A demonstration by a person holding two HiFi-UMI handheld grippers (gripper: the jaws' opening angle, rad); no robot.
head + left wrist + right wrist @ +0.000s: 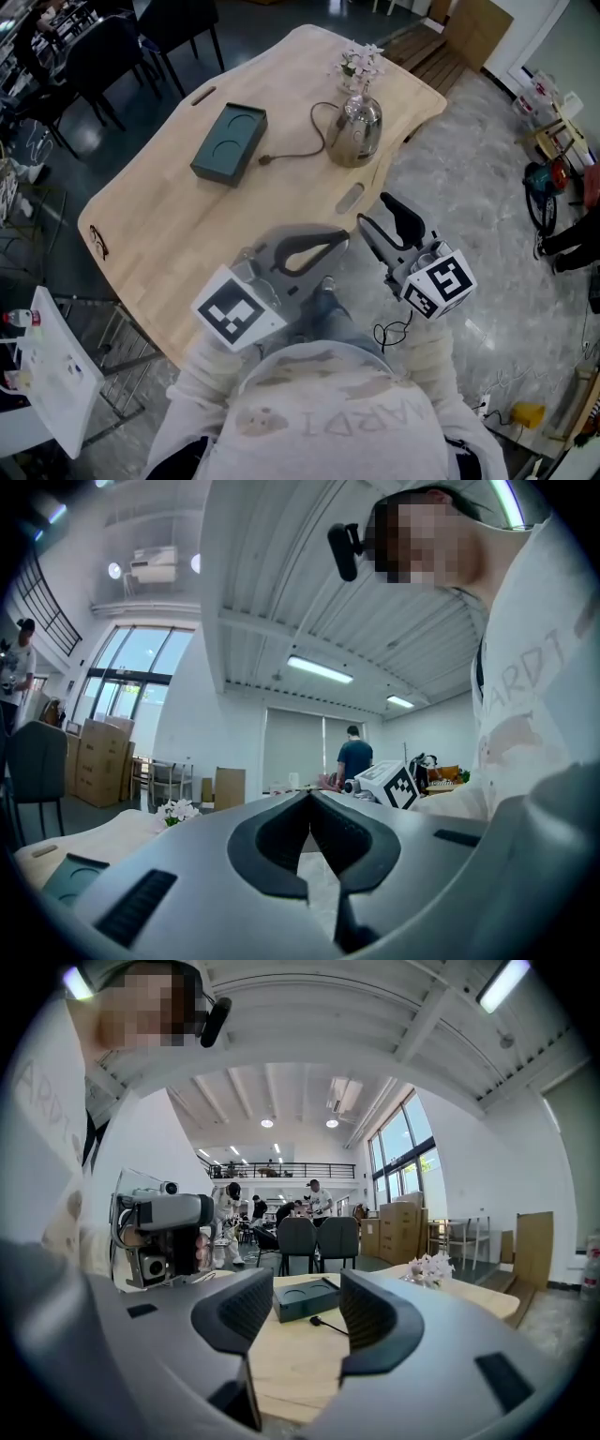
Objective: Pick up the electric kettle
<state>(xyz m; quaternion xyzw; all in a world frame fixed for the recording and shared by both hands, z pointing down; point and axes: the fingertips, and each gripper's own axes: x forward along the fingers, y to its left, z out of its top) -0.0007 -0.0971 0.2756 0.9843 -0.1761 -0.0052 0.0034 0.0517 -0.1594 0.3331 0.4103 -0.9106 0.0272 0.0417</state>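
The steel electric kettle (354, 131) stands at the far right of the light wooden table (187, 234), and its black cord (300, 150) trails left across the top. My right gripper (373, 210) hangs off the table's near right edge, well short of the kettle, open with nothing between its jaws (305, 1307). My left gripper (343, 239) is over the table's near edge, beside the right one. Its jaw tips touch, so it is shut on nothing (309, 797). Neither gripper view shows the kettle.
A dark green box (230, 142) lies left of the kettle. A small vase of pale flowers (361, 64) stands just behind it. Dark chairs (112, 47) sit at the far left, a white rack (47, 366) at the near left, and clutter (553, 178) on the floor at right.
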